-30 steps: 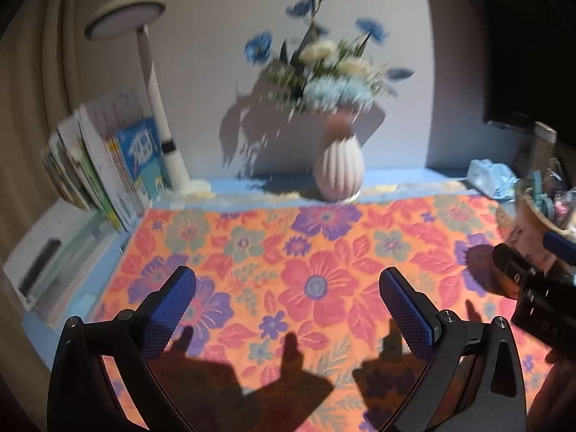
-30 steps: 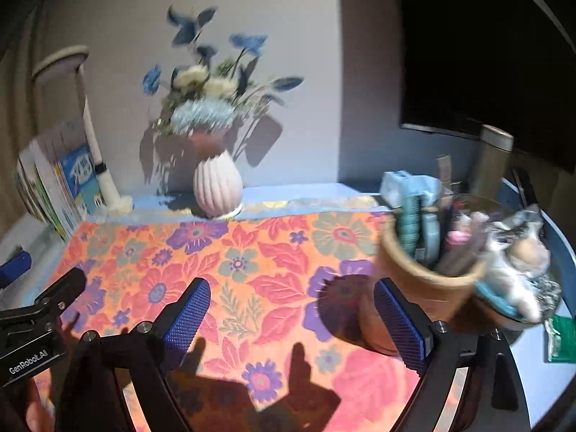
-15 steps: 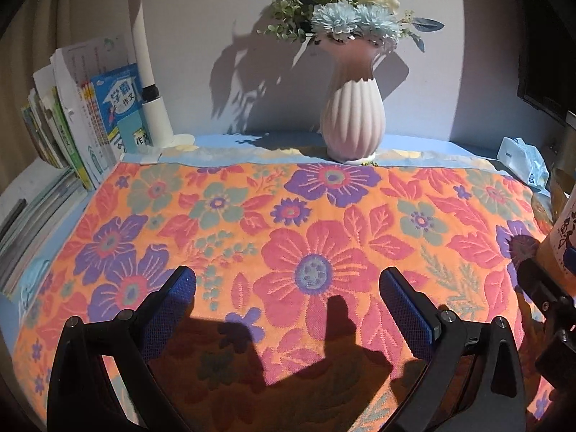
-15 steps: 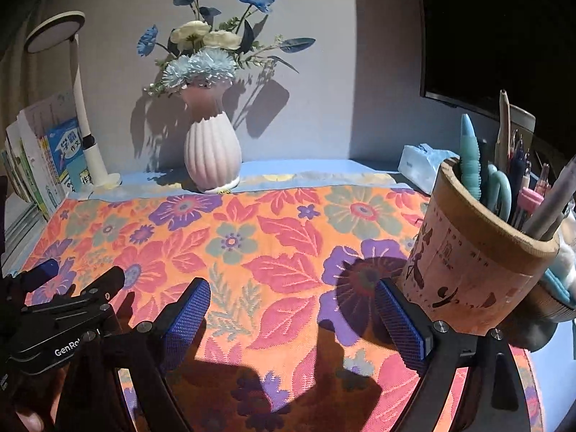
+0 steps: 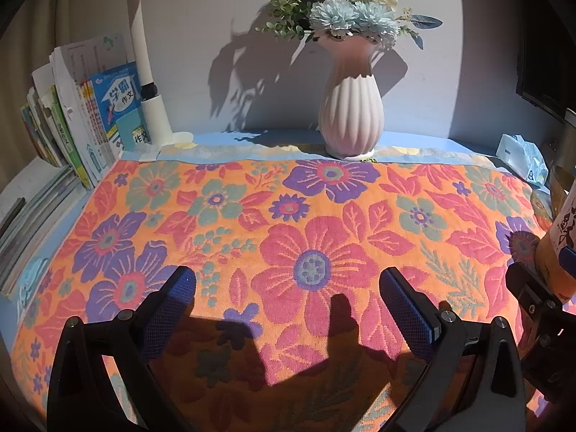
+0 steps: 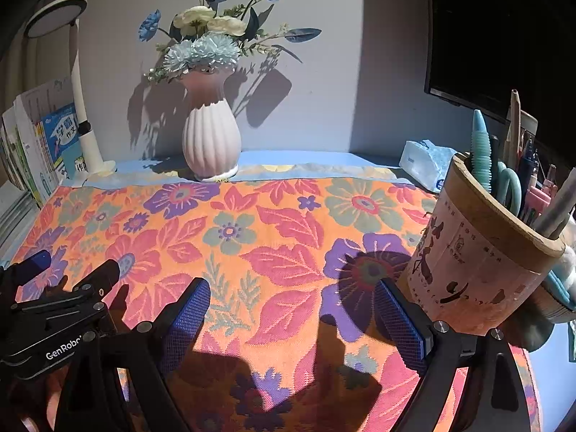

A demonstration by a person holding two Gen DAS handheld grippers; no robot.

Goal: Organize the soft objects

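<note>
An orange floral towel (image 5: 288,216) (image 6: 252,237) lies spread flat over the desk, patterned with pink, purple and green flowers. My left gripper (image 5: 286,288) hovers low over its near middle, jaws wide apart with nothing between them. My right gripper (image 6: 291,302) hangs over the towel's right part, also open and empty, its right finger close beside the pen holder. Each gripper shows at the edge of the other's view: the right gripper body (image 5: 540,309) and the left gripper body (image 6: 54,309).
A pink ribbed vase (image 5: 351,118) (image 6: 210,140) of flowers stands at the towel's far edge. Books (image 5: 82,126) and a white lamp (image 5: 144,72) stand far left. A pen holder (image 6: 482,252) full of pens sits on the towel's right side; a tissue pack (image 6: 424,165) lies behind it.
Both grippers came down closer to the towel during the first half second, then held still. Both sets of jaws kept the same width.
</note>
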